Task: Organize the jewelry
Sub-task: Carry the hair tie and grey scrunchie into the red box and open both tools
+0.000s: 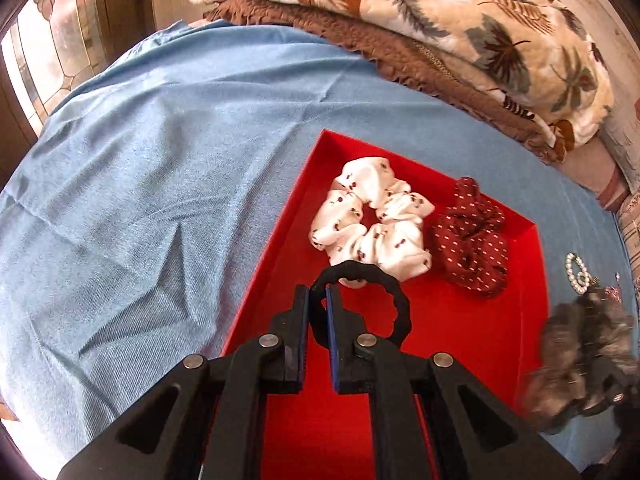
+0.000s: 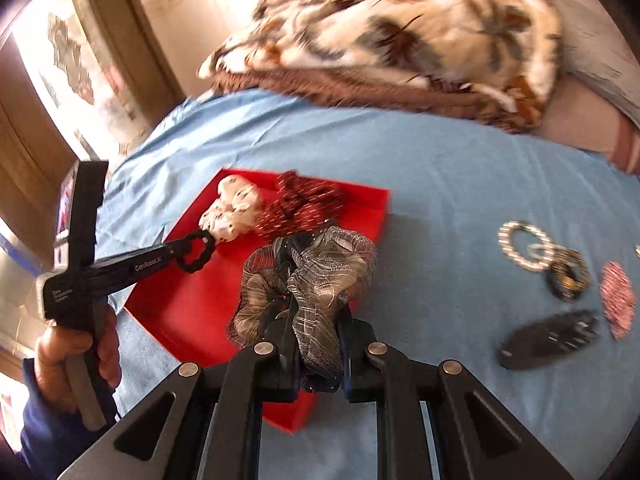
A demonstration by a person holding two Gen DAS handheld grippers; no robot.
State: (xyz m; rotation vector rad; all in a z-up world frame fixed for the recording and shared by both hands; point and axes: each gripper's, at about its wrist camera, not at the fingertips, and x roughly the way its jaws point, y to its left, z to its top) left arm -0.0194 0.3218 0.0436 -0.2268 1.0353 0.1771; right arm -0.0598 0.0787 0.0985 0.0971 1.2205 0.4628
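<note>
A red tray point(image 1: 472, 332) lies on the blue cloth and holds a white printed scrunchie point(image 1: 372, 220) and a dark red dotted scrunchie point(image 1: 472, 236). My left gripper point(image 1: 318, 300) is shut on a black wavy hair tie point(image 1: 400, 304) and holds it over the tray's near part; it also shows in the right wrist view point(image 2: 196, 246). My right gripper point(image 2: 316, 312) is shut on a grey-silver mesh scrunchie point(image 2: 316, 276) above the tray's point(image 2: 180, 308) right edge. That scrunchie shows blurred in the left wrist view point(image 1: 580, 360).
On the blue cloth point(image 2: 460, 208) right of the tray lie a pearl ring point(image 2: 524, 250), a dark beaded piece point(image 2: 568, 276), a pink glitter piece point(image 2: 618, 300) and a black hair clip point(image 2: 548, 338). A folded leaf-print blanket point(image 1: 440, 20) lies at the back.
</note>
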